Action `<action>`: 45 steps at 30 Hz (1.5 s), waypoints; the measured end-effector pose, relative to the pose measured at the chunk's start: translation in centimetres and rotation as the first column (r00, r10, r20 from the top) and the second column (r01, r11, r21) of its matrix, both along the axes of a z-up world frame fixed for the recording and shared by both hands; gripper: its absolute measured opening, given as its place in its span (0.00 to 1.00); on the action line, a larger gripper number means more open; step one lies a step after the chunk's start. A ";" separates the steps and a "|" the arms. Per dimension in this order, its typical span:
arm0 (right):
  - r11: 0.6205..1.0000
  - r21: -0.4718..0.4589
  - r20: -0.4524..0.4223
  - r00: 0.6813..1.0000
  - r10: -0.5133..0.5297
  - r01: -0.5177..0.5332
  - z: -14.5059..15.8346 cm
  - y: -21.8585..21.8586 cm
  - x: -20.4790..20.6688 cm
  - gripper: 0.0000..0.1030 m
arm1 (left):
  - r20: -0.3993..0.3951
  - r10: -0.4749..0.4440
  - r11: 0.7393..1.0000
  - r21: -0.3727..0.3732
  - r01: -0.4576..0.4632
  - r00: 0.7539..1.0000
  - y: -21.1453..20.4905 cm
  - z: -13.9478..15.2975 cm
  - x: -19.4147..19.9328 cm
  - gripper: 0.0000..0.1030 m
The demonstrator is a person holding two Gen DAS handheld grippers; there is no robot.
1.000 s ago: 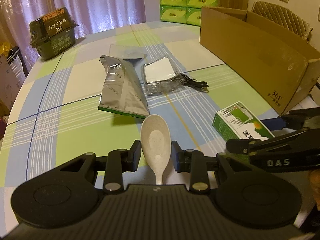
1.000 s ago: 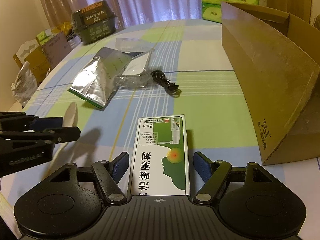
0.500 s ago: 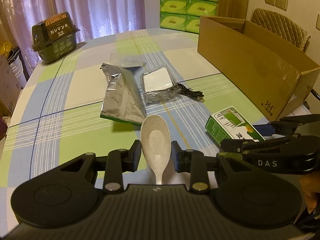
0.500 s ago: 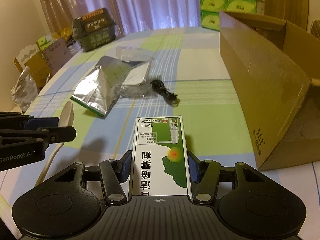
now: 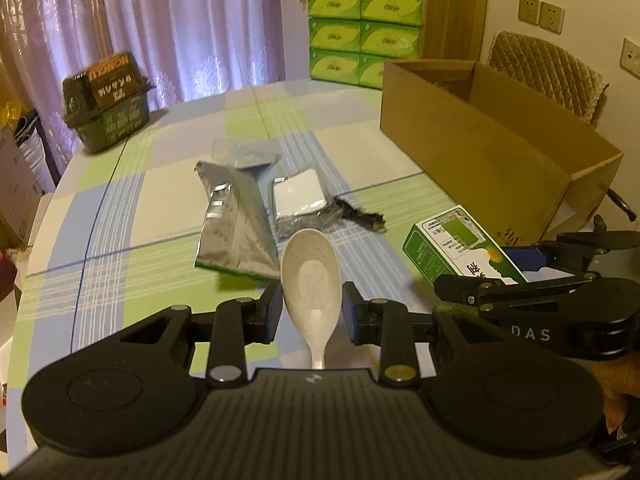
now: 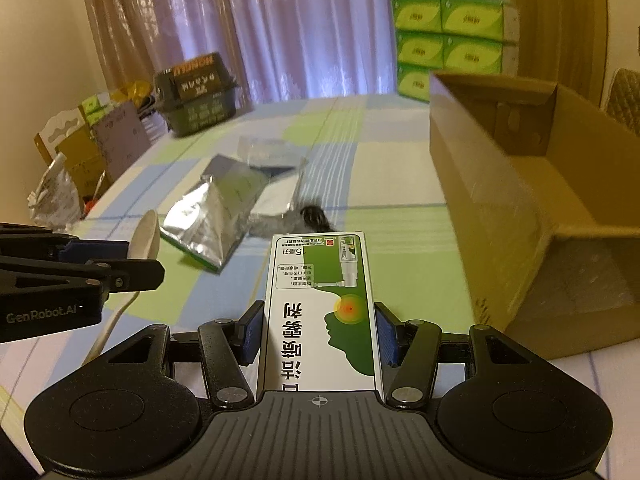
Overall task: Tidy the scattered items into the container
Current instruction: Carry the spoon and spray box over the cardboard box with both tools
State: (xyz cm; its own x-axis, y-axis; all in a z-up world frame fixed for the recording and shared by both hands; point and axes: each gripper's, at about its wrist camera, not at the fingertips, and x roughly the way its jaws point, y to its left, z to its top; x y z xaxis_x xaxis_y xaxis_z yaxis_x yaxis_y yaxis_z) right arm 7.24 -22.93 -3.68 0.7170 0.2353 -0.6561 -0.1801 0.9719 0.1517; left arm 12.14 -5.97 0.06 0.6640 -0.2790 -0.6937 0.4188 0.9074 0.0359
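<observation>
The jaws of the left gripper (image 5: 312,308) are pinching a speckled white spoon (image 5: 311,276) by the sides of its bowl, the handle pointing back toward the camera. The jaws of the right gripper (image 6: 319,330) are pressing against both long sides of a green-and-white carton (image 6: 322,304) printed with Chinese characters, a head silhouette and "15", holding it clear above the worktop (image 5: 120,264). Seen from the left camera, the right gripper (image 5: 508,272) is showing "DAS" on its body; seen from the right camera, the left gripper (image 6: 136,258) is showing "GenRobot.AI".

Just ahead of both sets of jaws, a silver foil pouch (image 5: 230,224) with a green bottom edge is lying flat on the checked cloth. Beyond it, a white item wrapped in clear plastic (image 5: 298,200) is resting beside a coiled black cable (image 5: 358,216), and a clear plastic packet (image 5: 244,154) is lying further on.

To the right of the jaws, an open cardboard box (image 5: 480,152) is standing on the worktop. Far ahead and left, a dark green package (image 5: 106,100) is reading "HONGLU" upside down. At the back, green tissue packs (image 5: 362,36) are sitting stacked.
</observation>
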 end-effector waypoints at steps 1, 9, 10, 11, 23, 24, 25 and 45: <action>1.000 0.000 0.007 1.000 -0.005 0.005 0.4 -0.1 -0.1 0.56 | 0.004 -0.005 1.000 -0.002 0.005 1.000 -0.2 0.4 0.0 0.26; 0.998 0.013 0.081 0.994 -0.066 0.065 4.3 -2.3 -0.9 0.56 | 0.041 -0.047 0.998 -0.041 0.049 0.998 -2.2 4.0 0.0 0.26; 0.997 0.014 0.092 0.993 -0.075 0.074 4.8 -2.6 -1.0 0.56 | 0.045 -0.054 0.997 -0.045 0.056 0.998 -2.6 4.4 0.0 0.26; 0.996 0.015 0.101 0.991 -0.084 0.083 5.3 -3.0 -1.1 0.56 | 0.051 -0.061 0.997 -0.048 0.064 0.997 -3.0 4.8 -0.1 0.26; 0.983 -0.004 0.195 0.965 -0.177 0.181 10.2 -9.9 -0.9 0.56 | 0.087 -0.181 0.976 -0.107 0.190 0.980 -12.3 9.2 1.1 0.26; 0.982 -0.010 0.199 0.963 -0.181 0.187 10.5 -10.6 -0.8 0.56 | 0.088 -0.191 0.973 -0.113 0.200 0.978 -13.2 9.4 1.2 0.26; 0.981 -0.018 0.203 0.961 -0.187 0.195 10.7 -11.3 -0.5 0.56 | 0.087 -0.200 0.971 -0.120 0.209 0.976 -14.0 9.5 1.3 0.26; 0.960 -0.025 0.166 0.948 -0.273 0.280 9.5 -20.7 3.8 0.56 | -0.027 -0.173 0.929 -0.336 0.154 0.985 -25.1 8.6 9.0 0.26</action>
